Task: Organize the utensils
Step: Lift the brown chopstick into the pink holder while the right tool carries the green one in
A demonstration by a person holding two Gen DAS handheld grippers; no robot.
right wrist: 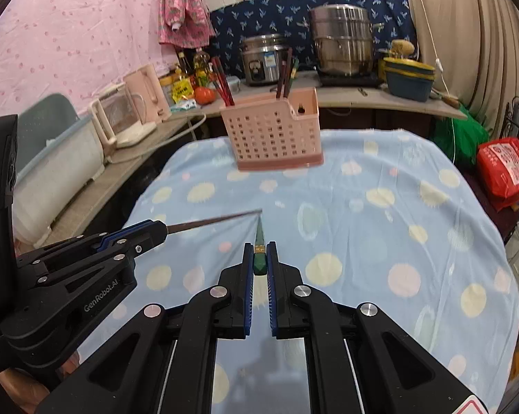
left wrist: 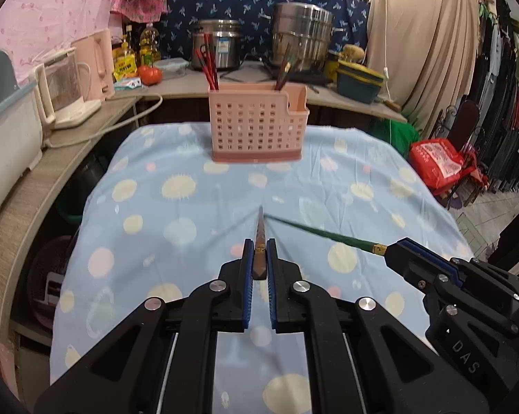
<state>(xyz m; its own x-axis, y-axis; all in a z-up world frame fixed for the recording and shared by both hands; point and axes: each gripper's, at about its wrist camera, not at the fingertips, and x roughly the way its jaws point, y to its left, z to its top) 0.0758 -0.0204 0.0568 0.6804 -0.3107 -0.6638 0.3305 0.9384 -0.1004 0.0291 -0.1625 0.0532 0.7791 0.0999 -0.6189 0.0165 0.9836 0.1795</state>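
The left gripper (left wrist: 260,249) is clamping a brown chopstick (left wrist: 259,241), and the right gripper (right wrist: 259,252) is clamping a green chopstick (right wrist: 260,258). Both tips are pointing ahead toward the pink utensil basket (left wrist: 257,127), standing well beyond them on the dotted blue cloth (left wrist: 190,207).

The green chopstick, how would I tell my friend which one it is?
Start at the table under the blue spotted cloth, with the pink basket at its far end. Nearer the camera, two black grippers each hold one chopstick above the cloth. Yours is in the right gripper: the green chopstick has a gold band, while the left gripper holds a brown chopstick.
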